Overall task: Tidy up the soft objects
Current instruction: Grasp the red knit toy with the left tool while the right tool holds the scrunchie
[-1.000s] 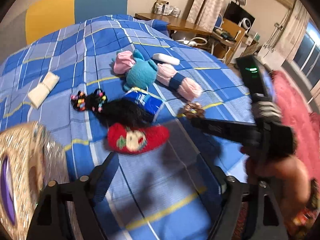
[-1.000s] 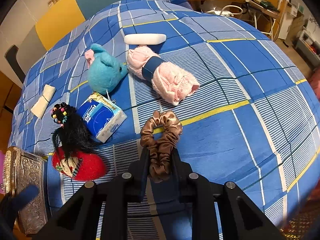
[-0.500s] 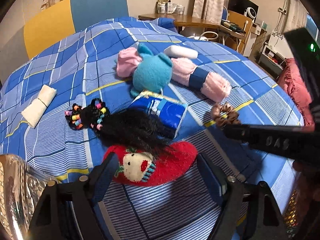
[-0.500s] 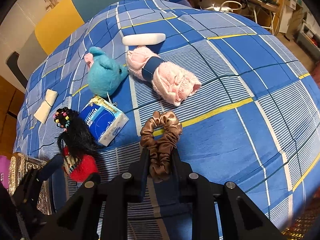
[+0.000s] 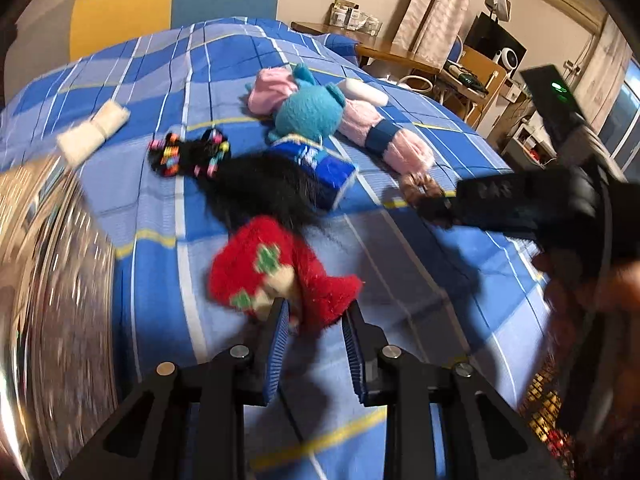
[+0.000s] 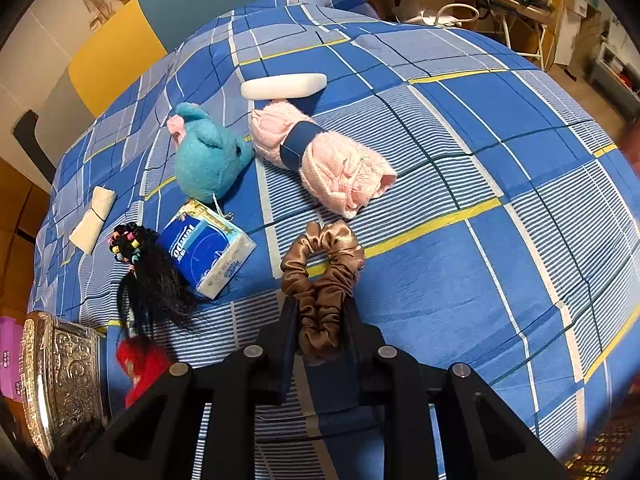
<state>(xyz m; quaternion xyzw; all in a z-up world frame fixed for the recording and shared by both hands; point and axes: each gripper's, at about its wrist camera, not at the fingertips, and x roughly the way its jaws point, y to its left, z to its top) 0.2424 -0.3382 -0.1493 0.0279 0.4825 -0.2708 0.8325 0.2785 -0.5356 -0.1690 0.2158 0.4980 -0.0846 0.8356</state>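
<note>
Your left claw (image 5: 314, 330) grips the red sock (image 5: 280, 272); your right claw (image 6: 320, 320) grips the scrunchie (image 6: 322, 264). Everything else lies scattered mid-bed (image 6: 500, 128), unsorted.

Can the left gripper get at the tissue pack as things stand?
Probably not: the left gripper is shut on the red sock, and the black hairpiece lies between it and the tissue pack.

Blue plaid bed (image 6: 500, 128) under teal plush (image 6: 208, 160), pink towel roll (image 6: 332, 164), tissue pack (image 6: 208, 252), white bar (image 6: 284, 85).
</note>
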